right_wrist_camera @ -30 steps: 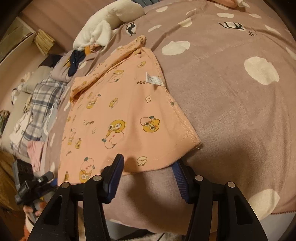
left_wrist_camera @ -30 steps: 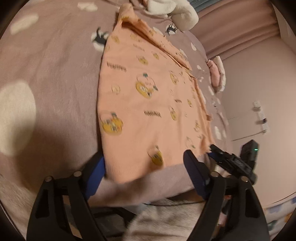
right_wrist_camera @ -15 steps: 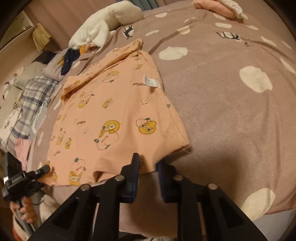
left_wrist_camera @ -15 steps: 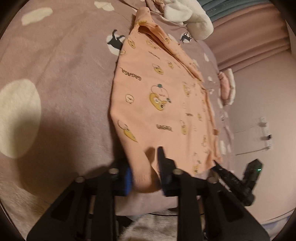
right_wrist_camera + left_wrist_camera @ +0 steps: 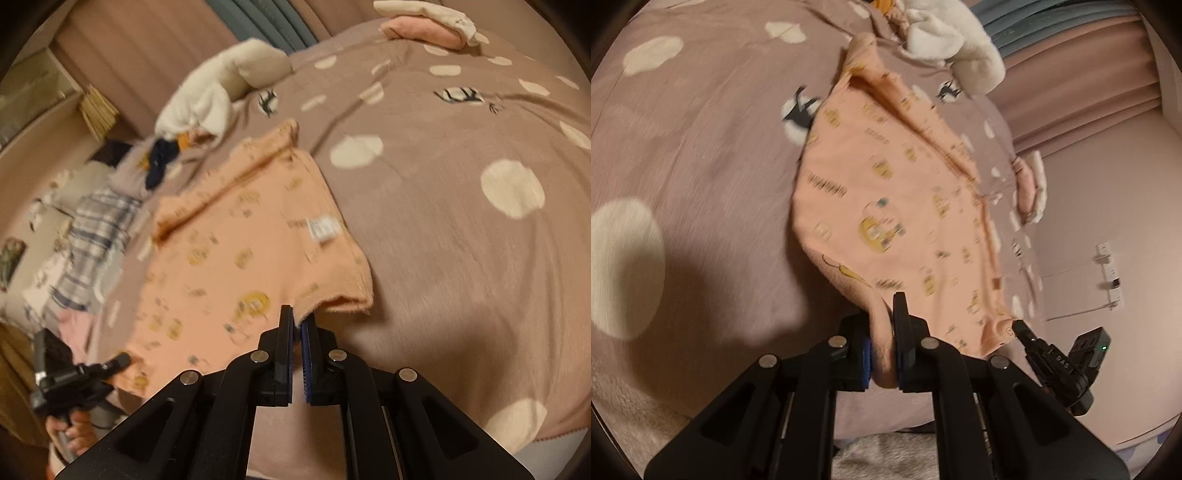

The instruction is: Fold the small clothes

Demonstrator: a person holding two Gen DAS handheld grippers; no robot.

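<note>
With my left gripper (image 5: 882,332) and right gripper (image 5: 297,325) both clamped on the peach shirt's (image 5: 905,206) near hem, I lift evenly and carry it over toward the collar, keeping the edge taut.

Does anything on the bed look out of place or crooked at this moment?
Nothing is damaged or spilled. The peach shirt lies askew: its top edge is bunched in a ridge and its white label shows. Unfolded clothes sit loosely heaped beside it.

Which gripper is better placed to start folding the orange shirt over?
Neither clearly; both can go together. The left gripper and right gripper are each shut on the near hem of the orange shirt, one toward each corner. Lifting it evenly probably needs both.
</note>
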